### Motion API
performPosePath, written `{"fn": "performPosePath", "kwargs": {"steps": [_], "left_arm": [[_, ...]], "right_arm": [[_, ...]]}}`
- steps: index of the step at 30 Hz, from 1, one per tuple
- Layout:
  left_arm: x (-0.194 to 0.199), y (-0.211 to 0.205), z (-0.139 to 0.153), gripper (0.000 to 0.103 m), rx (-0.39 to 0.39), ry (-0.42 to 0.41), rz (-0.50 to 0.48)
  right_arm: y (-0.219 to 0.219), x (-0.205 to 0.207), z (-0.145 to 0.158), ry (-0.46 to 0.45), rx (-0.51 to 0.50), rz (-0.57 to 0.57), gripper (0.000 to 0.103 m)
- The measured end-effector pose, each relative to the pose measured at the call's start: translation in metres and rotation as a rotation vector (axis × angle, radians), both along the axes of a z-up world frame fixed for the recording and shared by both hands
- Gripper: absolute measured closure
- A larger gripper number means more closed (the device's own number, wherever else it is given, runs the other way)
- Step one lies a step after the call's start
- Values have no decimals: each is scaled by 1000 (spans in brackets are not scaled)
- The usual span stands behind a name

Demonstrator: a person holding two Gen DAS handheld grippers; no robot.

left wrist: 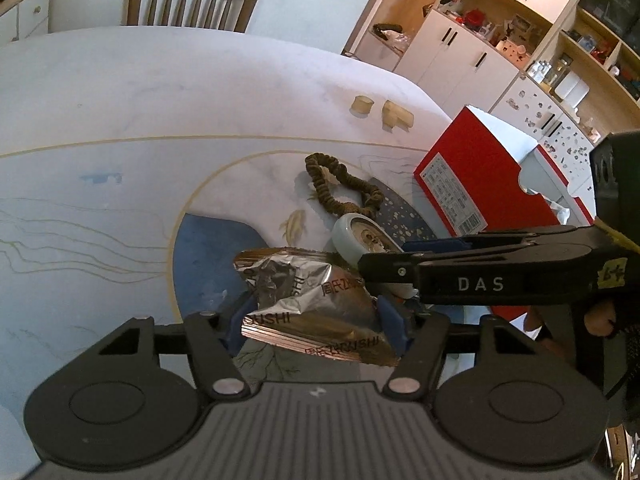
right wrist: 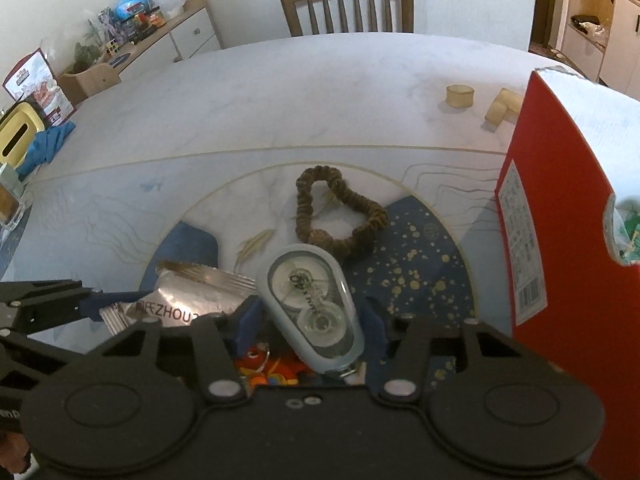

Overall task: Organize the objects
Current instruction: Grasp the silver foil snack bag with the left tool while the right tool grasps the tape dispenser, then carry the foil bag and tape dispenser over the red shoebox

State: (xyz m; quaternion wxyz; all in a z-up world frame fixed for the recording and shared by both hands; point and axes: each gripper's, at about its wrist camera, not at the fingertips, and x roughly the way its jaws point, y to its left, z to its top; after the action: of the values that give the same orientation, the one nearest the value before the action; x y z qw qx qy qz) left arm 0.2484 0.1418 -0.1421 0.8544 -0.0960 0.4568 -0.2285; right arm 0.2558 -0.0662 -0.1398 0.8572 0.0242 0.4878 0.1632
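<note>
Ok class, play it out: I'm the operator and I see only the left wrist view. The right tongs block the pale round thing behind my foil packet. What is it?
Observer: A tape dispenser, clear-faced with two reels, gripped between the pads of the right tongs.
Operator: Anything underneath it?
Observer: An orange item with mixed colours lies below; I cannot tell what it is.
Operator: And at the table's left side?
Observer: A yellow tissue box beside a blue cloth.

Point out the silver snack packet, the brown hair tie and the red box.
silver snack packet (left wrist: 316, 304): left wrist view, crinkled foil middle.
brown hair tie (right wrist: 340, 216): right wrist view, right side of its loop.
red box (left wrist: 472, 176): left wrist view, red side panel.
</note>
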Motion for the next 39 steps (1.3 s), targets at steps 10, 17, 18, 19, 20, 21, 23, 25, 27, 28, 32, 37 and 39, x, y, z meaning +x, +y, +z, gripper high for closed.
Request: {"fn": "performPosePath", "kwargs": {"steps": [10,17,18,19,20,21,23,25,27,28,32,37,39], "left_arm": [[-9,5,13,40,7,-23,7],[-16,5,28,70,-10,-33,-10],[-18,4,28,72,-6,-38,-13],[-19,4,29,72,-2,-41,-16],[-20,3,29,72,4,-44,-19],[-21,2,28,72,5,-47,-20],[-22,2,26,72,6,-47,-22],[-23,3,25,71,14,-44,-16],[-23,4,24,70,22,-31,-6],[-22,3,23,60,28,-24,-2],[-23,2,19,30,30,-21,3],[-16,-10,10,30,81,-7,11],[-14,-19,6,30,104,-5,-2]], "right_arm": [[-10,-15,18,-7,27,-47,64],[-19,-31,35,-27,40,-75,65],[-20,-34,37,-29,38,-78,65],[-21,-36,39,-32,39,-82,65],[-23,-39,41,-37,43,-86,65],[-24,-43,44,-42,47,-88,65],[-26,-49,49,-48,50,-92,65],[-29,-55,52,-48,54,-99,65],[-31,-62,56,-51,59,-107,65],[-32,-66,57,-53,62,-112,65],[-39,-79,64,-60,79,-130,65],[-46,-94,71,-77,82,-152,65],[-49,-100,75,-85,83,-159,65]]}}
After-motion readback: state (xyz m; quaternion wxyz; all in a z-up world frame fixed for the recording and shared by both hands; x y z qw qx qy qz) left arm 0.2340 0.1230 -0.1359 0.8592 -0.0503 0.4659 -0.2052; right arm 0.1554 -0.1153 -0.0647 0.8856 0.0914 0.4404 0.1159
